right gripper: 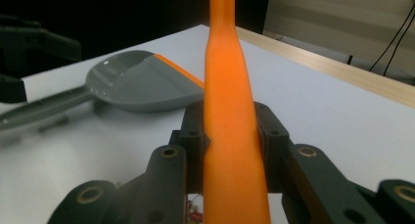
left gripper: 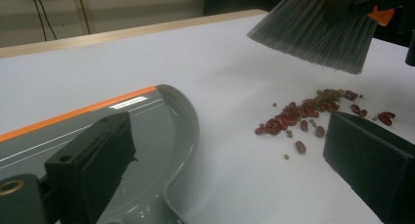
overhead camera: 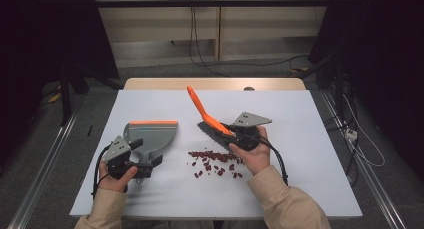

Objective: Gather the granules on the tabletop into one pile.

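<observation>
We see bare white counter (overhead camera: 310, 154) right of the scattered red beans (overhead camera: 214, 164); left of them, the grey plastic dustpan (overhead camera: 151, 135) blocks passage, and grey brush bristles (left gripper: 318, 35) hang above them.

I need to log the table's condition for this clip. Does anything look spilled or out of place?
Yes: red beans lie loose on the white table, mixed with a few small green ones, between the grey dustpan and the orange brush. The brush bristles hang above the pile, not touching it. Nothing looks damaged.

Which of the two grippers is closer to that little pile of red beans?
Right. The right gripper, clamped on the orange brush, hangs just beside the beans; the left gripper sits farther off at the dustpan.
</observation>
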